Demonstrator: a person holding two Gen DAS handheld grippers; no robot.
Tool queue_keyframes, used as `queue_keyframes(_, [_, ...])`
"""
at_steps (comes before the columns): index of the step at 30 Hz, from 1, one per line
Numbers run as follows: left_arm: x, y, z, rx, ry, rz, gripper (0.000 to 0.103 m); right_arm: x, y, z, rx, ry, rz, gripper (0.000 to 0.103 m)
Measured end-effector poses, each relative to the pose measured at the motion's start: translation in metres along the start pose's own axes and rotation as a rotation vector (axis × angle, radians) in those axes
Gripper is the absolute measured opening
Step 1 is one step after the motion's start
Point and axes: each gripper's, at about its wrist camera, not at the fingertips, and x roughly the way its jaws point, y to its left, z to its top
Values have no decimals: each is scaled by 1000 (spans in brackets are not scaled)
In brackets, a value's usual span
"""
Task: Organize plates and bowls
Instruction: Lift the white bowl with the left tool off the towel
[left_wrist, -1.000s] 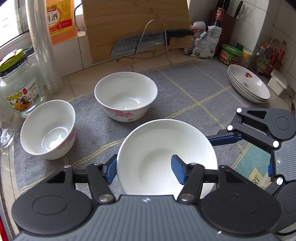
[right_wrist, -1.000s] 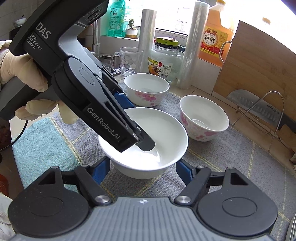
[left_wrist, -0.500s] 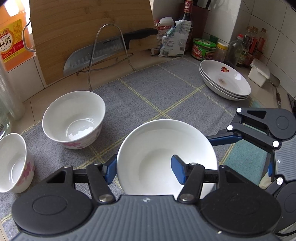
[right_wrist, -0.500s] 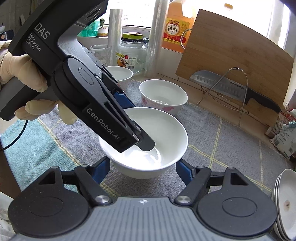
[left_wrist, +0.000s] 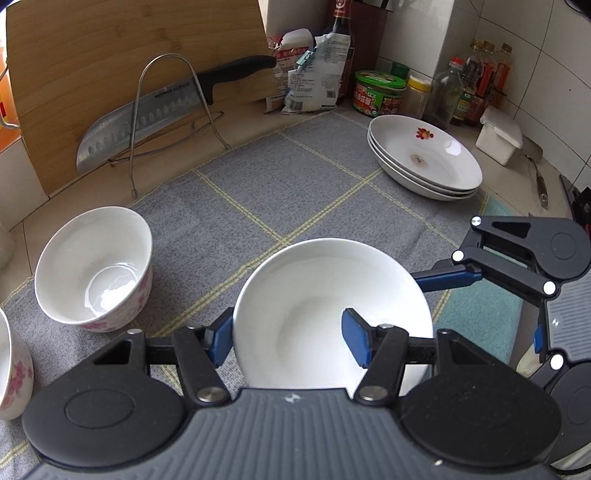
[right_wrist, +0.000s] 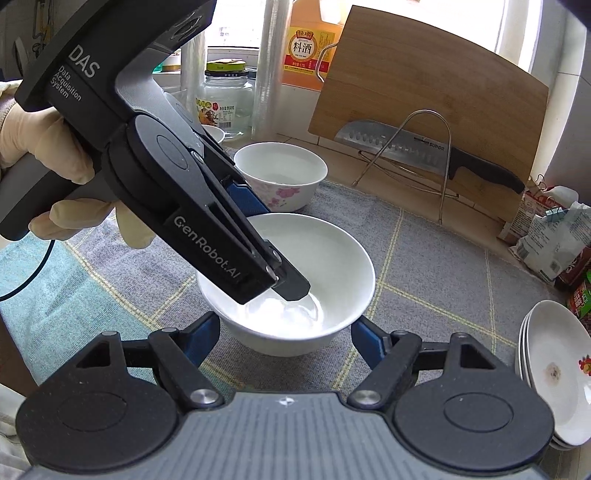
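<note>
A plain white bowl (left_wrist: 314, 295) hangs over the grey mat (left_wrist: 332, 177), gripped by both grippers. My left gripper (left_wrist: 288, 339) is shut on its near wall, one blue finger inside and one outside. My right gripper (right_wrist: 286, 339) is shut on the bowl (right_wrist: 332, 258) from the other side, with a blue finger against each side of its lower wall. Two floral bowls (left_wrist: 96, 269) (left_wrist: 11, 369) stand at the left. A stack of three shallow plates (left_wrist: 424, 158) sits on the mat at the far right.
A cutting board (left_wrist: 110, 74) leans at the back, with a cleaver (left_wrist: 147, 114) on a wire rack in front of it. Jars, bottles and bags (left_wrist: 376, 92) crowd the back right corner beside a white box (left_wrist: 498, 134). A gloved hand (right_wrist: 44, 147) holds the left gripper.
Both grippers have carried the white bowl to the right across the mat. The floral bowls have slid to the left of the view and the plate stack has come nearer. Both grips are unchanged.
</note>
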Motion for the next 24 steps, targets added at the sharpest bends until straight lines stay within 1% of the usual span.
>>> queue_keyframes(12, [17, -6, 6, 22, 9, -20, 60, 8, -13, -8, 36, 28, -22, 82])
queue_keyframes(24, [27, -4, 9, 18, 7, -31, 60, 17, -21, -10, 55, 48, -26, 82])
